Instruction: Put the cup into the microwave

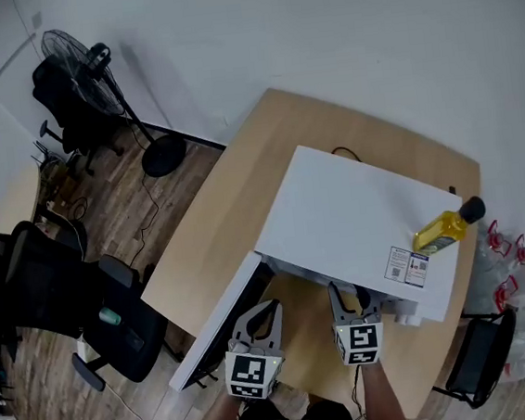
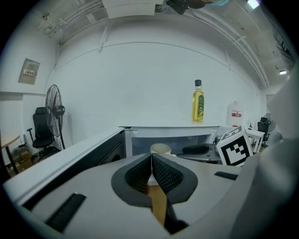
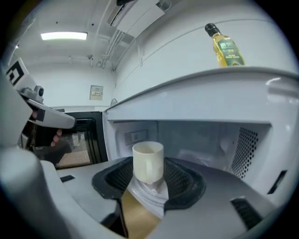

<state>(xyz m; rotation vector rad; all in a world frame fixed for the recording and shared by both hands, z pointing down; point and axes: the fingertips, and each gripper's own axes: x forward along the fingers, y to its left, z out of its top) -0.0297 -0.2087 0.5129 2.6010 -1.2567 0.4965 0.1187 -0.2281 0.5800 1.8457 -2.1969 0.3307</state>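
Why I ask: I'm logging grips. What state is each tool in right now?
Left tool: closed, empty.
Right tool: open; cup stands between its jaws, ungripped, inside the microwave.

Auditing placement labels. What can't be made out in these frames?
Right gripper view: the base of the cup sits behind the right gripper, so its contact with the microwave floor can't be told.
Left gripper view: the shut left gripper covers all but the cup's rim.
Head view: the microwave's top hides the cup and cavity; the sticker print is too small.
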